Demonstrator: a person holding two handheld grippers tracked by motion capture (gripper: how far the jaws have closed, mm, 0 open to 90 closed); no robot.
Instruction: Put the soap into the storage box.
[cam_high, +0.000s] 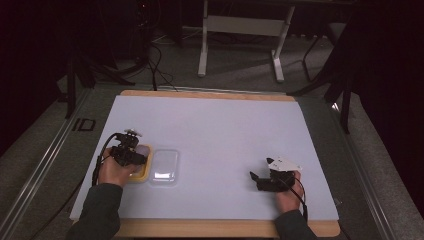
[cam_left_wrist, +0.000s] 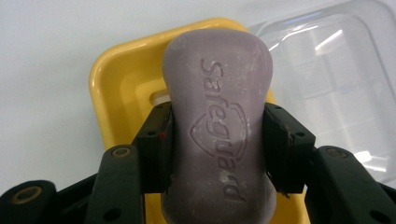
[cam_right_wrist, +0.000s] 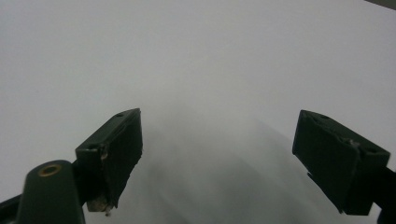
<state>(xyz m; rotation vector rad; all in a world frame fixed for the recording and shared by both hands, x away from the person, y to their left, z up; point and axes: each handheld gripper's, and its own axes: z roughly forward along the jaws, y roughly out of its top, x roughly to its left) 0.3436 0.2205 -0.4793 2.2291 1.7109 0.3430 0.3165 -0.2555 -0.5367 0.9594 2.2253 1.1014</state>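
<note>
A mauve bar of soap (cam_left_wrist: 217, 126) stamped "Safeguard" is clamped between the jaws of my left gripper (cam_left_wrist: 217, 147), just over a yellow soap dish (cam_left_wrist: 119, 88). From above, the left gripper (cam_high: 131, 154) sits at the table's left front, over the yellow dish (cam_high: 140, 176), with the soap (cam_high: 144, 149) peeking out beyond it. A clear plastic lid (cam_left_wrist: 336, 79) lies beside the dish, also seen as the lid (cam_high: 165, 166) in the high view. My right gripper (cam_right_wrist: 219, 158) is open over bare white surface, and the right gripper (cam_high: 261, 181) rests at the right front.
A white sheet (cam_high: 210, 135) covers the wooden table. Beyond the far edge are a desk frame's white legs (cam_high: 202, 45), cables and dark stands on the floor.
</note>
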